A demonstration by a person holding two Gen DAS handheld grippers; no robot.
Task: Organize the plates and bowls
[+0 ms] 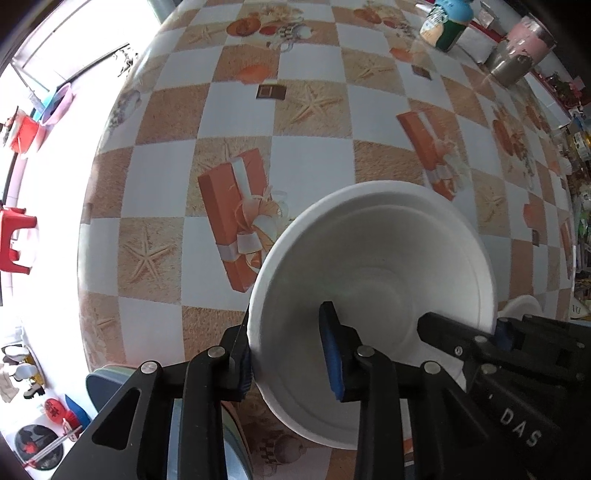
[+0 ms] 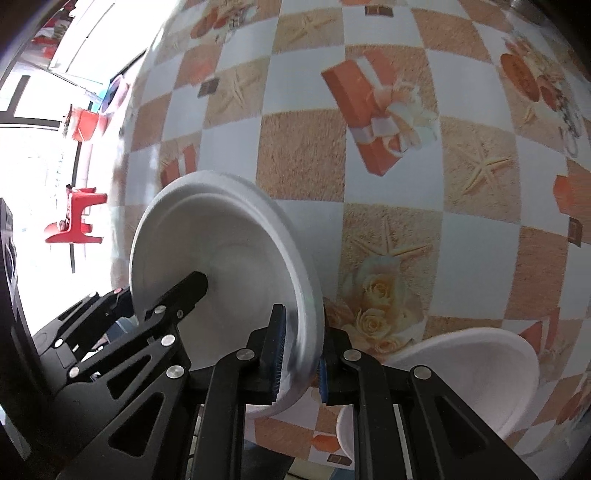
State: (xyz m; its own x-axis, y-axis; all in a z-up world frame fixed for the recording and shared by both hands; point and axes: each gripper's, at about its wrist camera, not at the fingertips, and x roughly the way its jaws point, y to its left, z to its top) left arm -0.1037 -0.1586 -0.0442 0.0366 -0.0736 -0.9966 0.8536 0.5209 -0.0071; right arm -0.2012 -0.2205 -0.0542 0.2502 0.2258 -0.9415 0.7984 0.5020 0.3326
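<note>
A white bowl [image 1: 369, 258] hangs tilted over the checkered tablecloth, and its rim looks doubled. My right gripper [image 2: 301, 362] is shut on the bowl's [image 2: 221, 258] near rim, one pad inside and one outside. In the left wrist view the right gripper [image 1: 465, 325] shows at the bowl's right edge. My left gripper [image 1: 288, 354] straddles the opposite rim. Its outer pad lies by the wall and its inner pad stands apart inside, so it is open. A second white bowl [image 2: 480, 369] rests on the cloth at lower right.
The table [image 1: 314, 166] carries a green-labelled jar [image 1: 447, 29] and a pink and metal cup [image 1: 517, 51] at the far right. A blue-grey round thing [image 1: 107, 384] sits below the table's near left edge. A red stool [image 1: 14, 240] stands on the floor at left.
</note>
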